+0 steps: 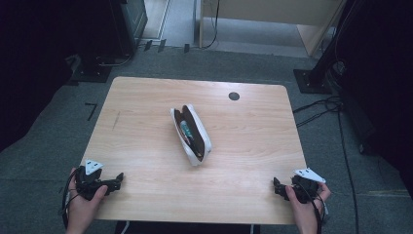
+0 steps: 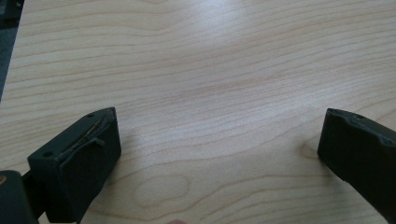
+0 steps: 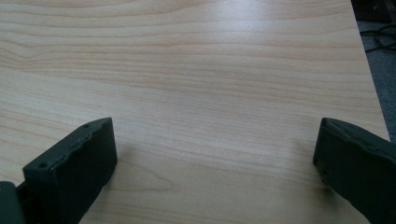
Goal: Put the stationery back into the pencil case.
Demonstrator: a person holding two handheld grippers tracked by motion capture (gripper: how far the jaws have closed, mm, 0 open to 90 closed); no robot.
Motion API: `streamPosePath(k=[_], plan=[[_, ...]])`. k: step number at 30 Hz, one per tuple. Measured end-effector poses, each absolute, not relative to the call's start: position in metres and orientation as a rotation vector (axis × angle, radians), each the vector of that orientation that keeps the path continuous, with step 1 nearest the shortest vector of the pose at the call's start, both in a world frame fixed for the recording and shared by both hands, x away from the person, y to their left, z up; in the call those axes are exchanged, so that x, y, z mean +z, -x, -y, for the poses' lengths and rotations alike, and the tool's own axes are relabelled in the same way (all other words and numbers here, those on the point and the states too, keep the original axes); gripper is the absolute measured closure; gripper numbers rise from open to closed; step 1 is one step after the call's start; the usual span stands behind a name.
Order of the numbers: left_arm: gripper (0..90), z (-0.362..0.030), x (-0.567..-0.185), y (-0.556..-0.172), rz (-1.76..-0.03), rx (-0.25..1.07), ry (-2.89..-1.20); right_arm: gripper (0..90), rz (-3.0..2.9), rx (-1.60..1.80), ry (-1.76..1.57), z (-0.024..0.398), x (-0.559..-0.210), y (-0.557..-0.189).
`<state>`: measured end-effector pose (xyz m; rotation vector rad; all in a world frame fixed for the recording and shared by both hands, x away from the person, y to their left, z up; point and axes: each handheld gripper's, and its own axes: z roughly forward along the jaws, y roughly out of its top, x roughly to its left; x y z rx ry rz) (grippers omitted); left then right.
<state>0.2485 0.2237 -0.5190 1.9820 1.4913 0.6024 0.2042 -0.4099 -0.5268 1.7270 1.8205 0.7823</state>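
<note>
Table: light wood top [image 1: 146, 146], largest thing in the room's middle, a small dark round disc [image 1: 234, 96] set near its far right edge.
Floor: grey carpet around the table, black cables [image 1: 321, 109] trailing on the right side.
Pouch: white zip case [image 1: 192, 135] lying at the table's centre, angled from far left to near right, zip open, dark lining showing.
Contents: a teal and white item [image 1: 186, 130] sits inside the open mouth; what it is, too small to tell.
Left gripper: held in the person's left hand at the near left corner [image 1: 109, 183], resting on or just over the wood, jaws spread wide with bare table between them, well apart from the pouch.
Right gripper: held in the right hand at the near right corner [image 1: 278, 187], jaws likewise wide apart and holding nothing, also well apart from the pouch.
Step in hand: by my judgement a start or rest pose; nothing is touched.
Next move: likely both grippers travel inward to the pouch, one to steady its white wall, the other to work at the open mouth or the zip.
</note>
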Motion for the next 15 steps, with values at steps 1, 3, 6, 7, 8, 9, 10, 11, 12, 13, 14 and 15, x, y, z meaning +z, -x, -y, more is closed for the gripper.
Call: streamPosePath(k=[1, 3, 6, 7, 8, 9, 10, 11, 12, 13, 14, 15], plan=[[0.0, -0.2237, -0.519, -0.2485, -1.491, 0.603, -1.982, 0.0, -1.828, 0.786, -1.724, 0.4096, -0.5268, -0.2041], [0.0, -0.2236, -0.5191, -0.2485, -1.492, 0.603, -1.981, 0.0, -1.839, 0.789, -1.71, 0.4095, -0.5269, -0.2041], [0.0, -0.2236, -0.5191, -0.2485, -1.492, 0.603, -1.981, 0.0, -1.842, 0.794, -1.71, 0.4089, -0.5268, -0.2039], [0.0, -0.2236, -0.5191, -0.2485, -1.492, 0.603, -1.981, 0.0, -1.845, 0.795, -1.703, 0.4091, -0.5269, -0.2039], [0.0, -0.2236, -0.5191, -0.2485, -1.492, 0.603, -1.98, 0.0, -1.849, 0.798, -1.702, 0.4088, -0.5268, -0.2038], [0.0, -0.2236, -0.5191, -0.2485, -1.492, 0.603, -1.981, 0.0, -1.851, 0.8, -1.703, 0.4085, -0.5268, -0.2037], [0.0, -0.2236, -0.5191, -0.2485, -1.492, 0.603, -1.98, 0.0, -1.857, 0.799, -1.699, 0.4086, -0.5267, -0.2036], [0.0, -0.2237, -0.5191, -0.2486, -1.492, 0.603, -1.981, 0.0, -1.858, 0.799, -1.695, 0.4087, -0.5268, -0.2036], [0.0, -0.2236, -0.5191, -0.2486, -1.492, 0.603, -1.98, 0.0, -1.858, 0.798, -1.698, 0.4086, -0.5267, -0.2036], [0.0, -0.2236, -0.5191, -0.2486, -1.492, 0.603, -1.981, 0.0, -1.858, 0.797, -1.694, 0.4088, -0.5268, -0.2037], [0.0, -0.2236, -0.5191, -0.2487, -1.492, 0.603, -1.981, 0.0, -1.858, 0.798, -1.699, 0.4086, -0.5266, -0.2036], [0.0, -0.2233, -0.5191, -0.2489, -1.493, 0.604, -1.98, 0.0, -1.858, 0.798, -1.698, 0.4086, -0.5267, -0.2036]])
